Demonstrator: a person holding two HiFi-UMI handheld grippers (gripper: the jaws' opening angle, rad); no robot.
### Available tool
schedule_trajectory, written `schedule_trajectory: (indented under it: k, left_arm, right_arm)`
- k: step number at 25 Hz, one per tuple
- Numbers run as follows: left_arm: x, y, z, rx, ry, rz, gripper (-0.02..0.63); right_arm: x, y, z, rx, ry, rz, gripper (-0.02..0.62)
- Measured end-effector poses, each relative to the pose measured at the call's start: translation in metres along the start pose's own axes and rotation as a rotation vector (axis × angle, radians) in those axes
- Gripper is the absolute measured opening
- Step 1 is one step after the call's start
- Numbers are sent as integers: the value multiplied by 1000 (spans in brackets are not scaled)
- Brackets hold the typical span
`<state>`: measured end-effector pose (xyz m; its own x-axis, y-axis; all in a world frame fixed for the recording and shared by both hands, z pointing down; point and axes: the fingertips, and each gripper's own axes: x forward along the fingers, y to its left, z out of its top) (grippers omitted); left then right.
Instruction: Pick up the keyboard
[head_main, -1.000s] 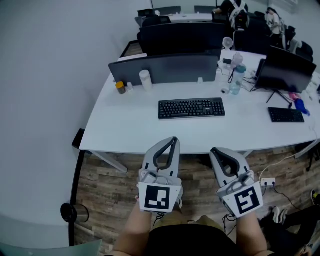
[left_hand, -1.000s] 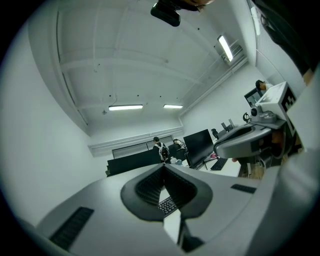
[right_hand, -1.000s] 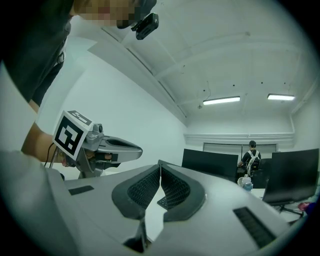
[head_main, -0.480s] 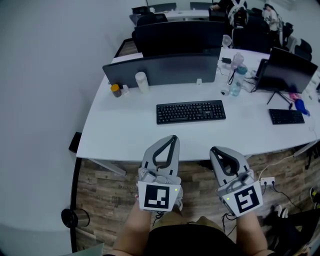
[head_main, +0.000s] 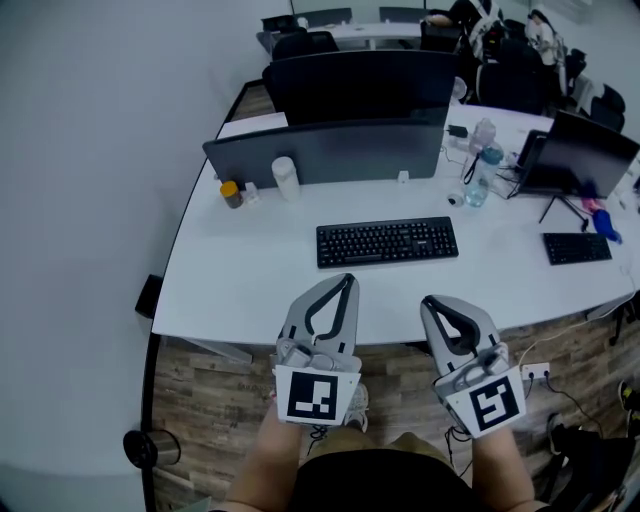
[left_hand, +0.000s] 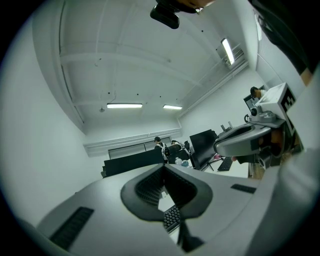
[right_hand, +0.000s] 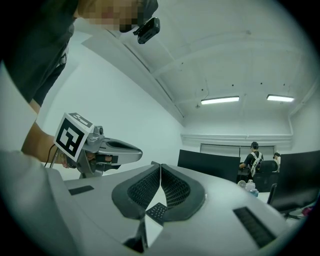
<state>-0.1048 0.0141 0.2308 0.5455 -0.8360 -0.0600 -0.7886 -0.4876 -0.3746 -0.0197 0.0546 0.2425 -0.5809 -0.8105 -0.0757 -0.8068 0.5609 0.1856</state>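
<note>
Head view. Your two forearms enter from the bottom edge, side by side and apart, each hand hidden behind its gripper's marker cube. Your left gripper (head_main: 347, 279) and right gripper (head_main: 431, 300) both point forward and level toward the white desk (head_main: 250, 275), with their tips at about its near edge and their bodies over the wooden floor (head_main: 215, 400).

Left gripper view. The two ribbed pads are pressed together at the tip, with nothing pinched between them. A strip of keys shows through the gap below the pads. Your right gripper (left_hand: 240, 142) shows at the right of this view.

Right gripper view. The pads meet along one line and carry nothing. Your left gripper (right_hand: 127, 150) shows at the left of this view, level with it.

Task object. The black keyboard (head_main: 387, 242) lies flat near the middle of the desk, its long side parallel to the near edge and set back from it, well apart from both grippers. Behind it, along the far edge, stands a dark partition (head_main: 325, 152). A second, smaller keyboard (head_main: 577, 248) lies toward the right edge, in front of a monitor (head_main: 585, 155).

Writing. Each cube's top face, left (head_main: 317, 395) and right (head_main: 494, 405), bears only a black-and-white square pattern. The key legends are too small to read.
</note>
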Motion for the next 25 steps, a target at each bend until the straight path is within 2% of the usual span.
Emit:
schedule_trajectory:
  k: [11,25]
  left_arm:
    - [46,43,-23,1,-8,-33,8]
    - [94,76,-52,4,-12,-98,8]
  right_arm:
    - [55,-25,-4,-6,-25,-51,31]
    - [107,-49,-28,-4,30,-110,31]
